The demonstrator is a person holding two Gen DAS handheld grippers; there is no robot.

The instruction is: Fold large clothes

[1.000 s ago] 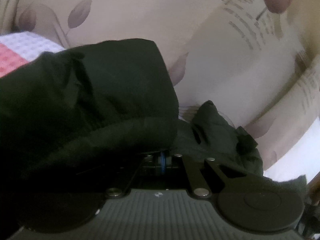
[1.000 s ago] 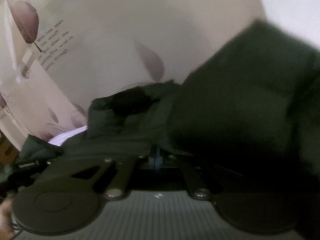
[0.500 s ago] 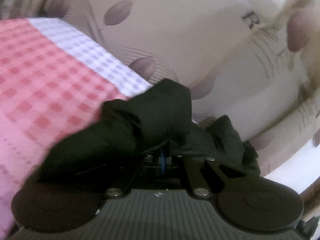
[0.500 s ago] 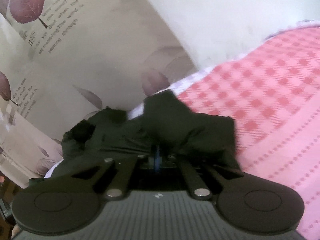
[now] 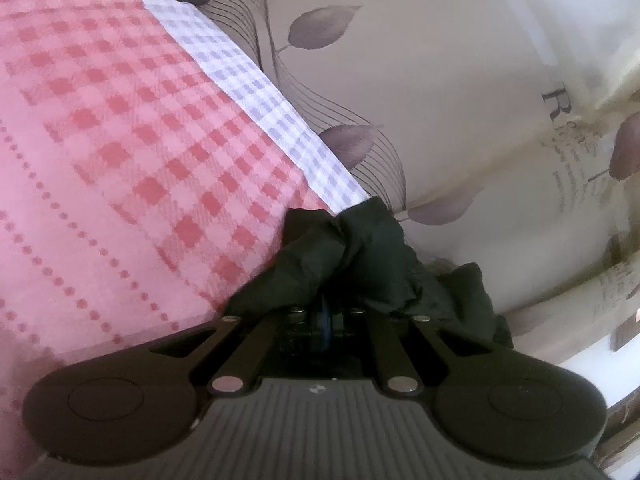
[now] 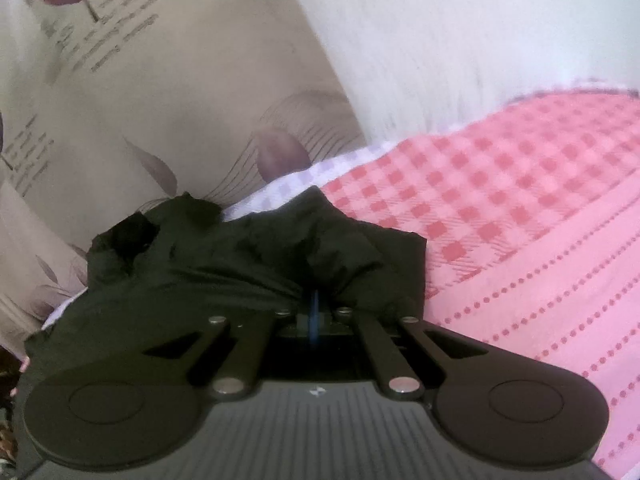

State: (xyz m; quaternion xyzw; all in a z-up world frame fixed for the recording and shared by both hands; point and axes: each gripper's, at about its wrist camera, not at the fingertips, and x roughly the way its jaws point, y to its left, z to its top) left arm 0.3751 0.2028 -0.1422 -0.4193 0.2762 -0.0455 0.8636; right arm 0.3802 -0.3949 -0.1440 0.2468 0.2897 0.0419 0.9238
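A black garment point(image 5: 360, 252) is bunched over my left gripper point(image 5: 326, 300), which is shut on its cloth; the fingertips are buried in the folds. It lies at the edge of the pink checked bed cover point(image 5: 120, 160). In the right wrist view the same black garment point(image 6: 248, 256) spreads left from my right gripper point(image 6: 316, 296), also shut on a pinch of it, with its fingertips hidden by cloth. More of the garment trails off to the lower left there.
The pink checked cover point(image 6: 520, 232) has a pale lilac checked border point(image 5: 256, 80). Beyond it hangs a beige curtain with leaf prints and lettering point(image 5: 460, 100), and a white wall point(image 6: 460, 40) shows in the right wrist view.
Both grippers have carried the garment sideways and down to the bed edge. The big dark drape that filled both views has dropped away, so the pink cover now shows.
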